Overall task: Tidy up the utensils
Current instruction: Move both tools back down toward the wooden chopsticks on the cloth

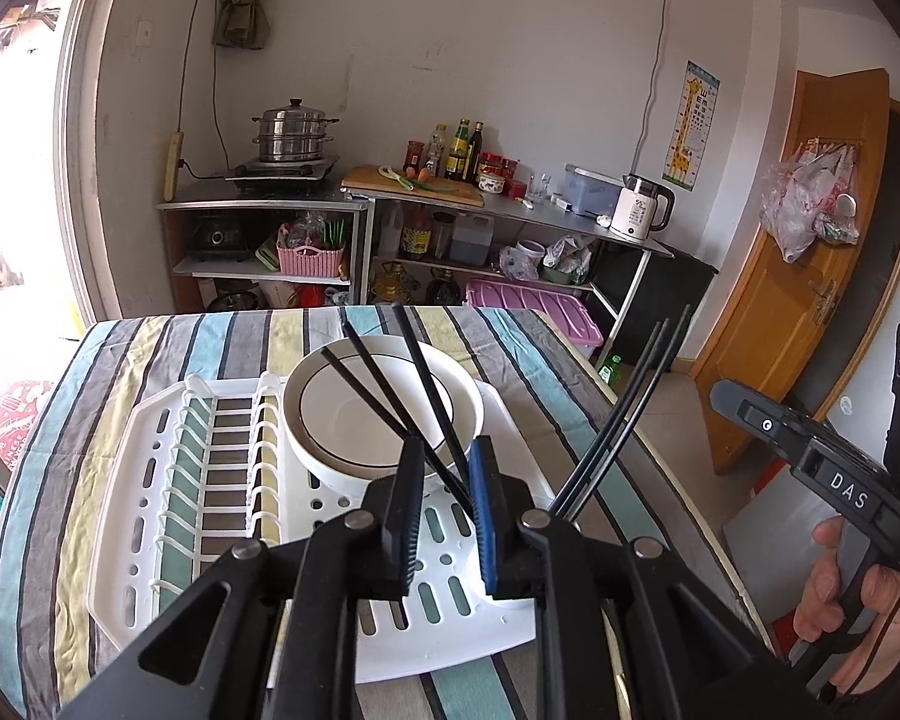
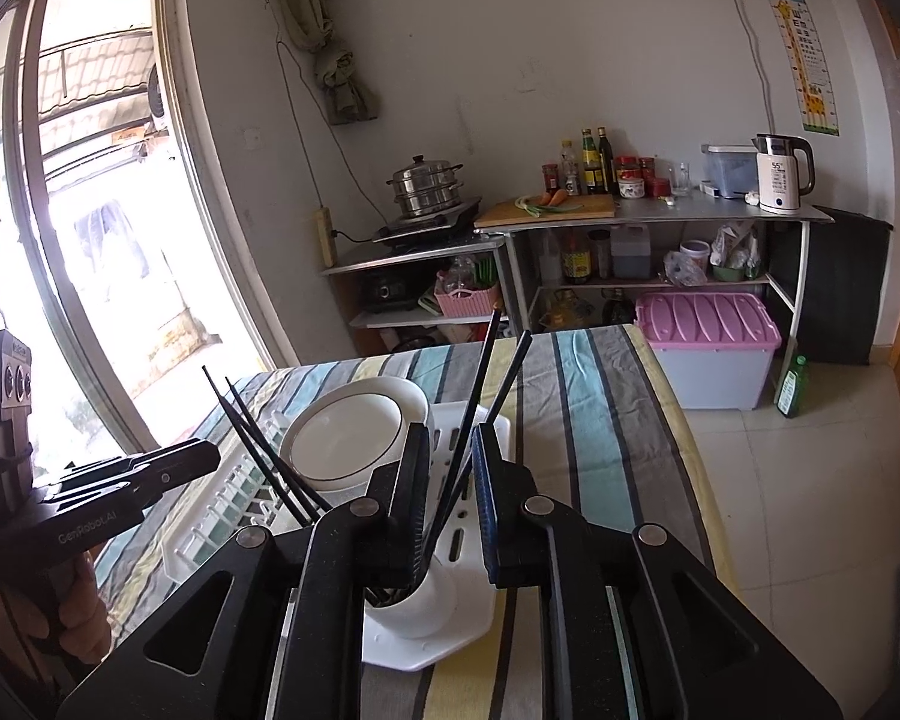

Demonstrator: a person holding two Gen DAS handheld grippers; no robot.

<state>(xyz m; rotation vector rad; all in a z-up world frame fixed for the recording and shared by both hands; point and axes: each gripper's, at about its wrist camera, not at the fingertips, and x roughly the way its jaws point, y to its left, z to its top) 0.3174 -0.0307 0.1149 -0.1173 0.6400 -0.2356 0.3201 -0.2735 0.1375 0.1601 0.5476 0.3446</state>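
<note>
Room: kitchen corner with a pale wall; at 12 o'clock a metal counter carries a steamer pot (image 1: 294, 135), sauce bottles and a white electric kettle (image 1: 639, 210).
Surface: table under a striped tablecloth (image 1: 48, 480), which fills the lower half of both wrist views.
Dish rack: white plastic dish rack (image 1: 150, 480) lies flat on the cloth, its slotted plate section at 9 o'clock in the left wrist view.
Bowls: white bowls (image 1: 306, 450) with a dark rim line sit stacked on the rack, at 12 o'clock from the left tool.
Utensil cup: white utensil cup (image 2: 414, 606) stands at the near end of the rack, at 6 o'clock below the right tool's pads; we see dark stick ends inside it.
Left gripper: left gripper (image 1: 447, 450) has its pads apart. Black chopsticks (image 1: 366, 372) pass through the gap and fan out toward 11 o'clock over the bowls. They lean against the blue pad, and we see no pad pressing them. Their lower ends are hidden behind the finger.
Right gripper: right gripper (image 2: 450, 432) also stands with pads apart. A second chopstick bundle (image 2: 480, 396) rises through the gap toward 12 o'clock, unclamped, with its lower ends down in the cup.
Relation: in the left wrist view the second bundle rises at 2 o'clock, just beside the left tool's right finger.
Hands: right hand (image 1: 840, 588) wraps its handle at 4 o'clock; left hand (image 2: 78, 618) grips its handle at 8 o'clock.
</note>
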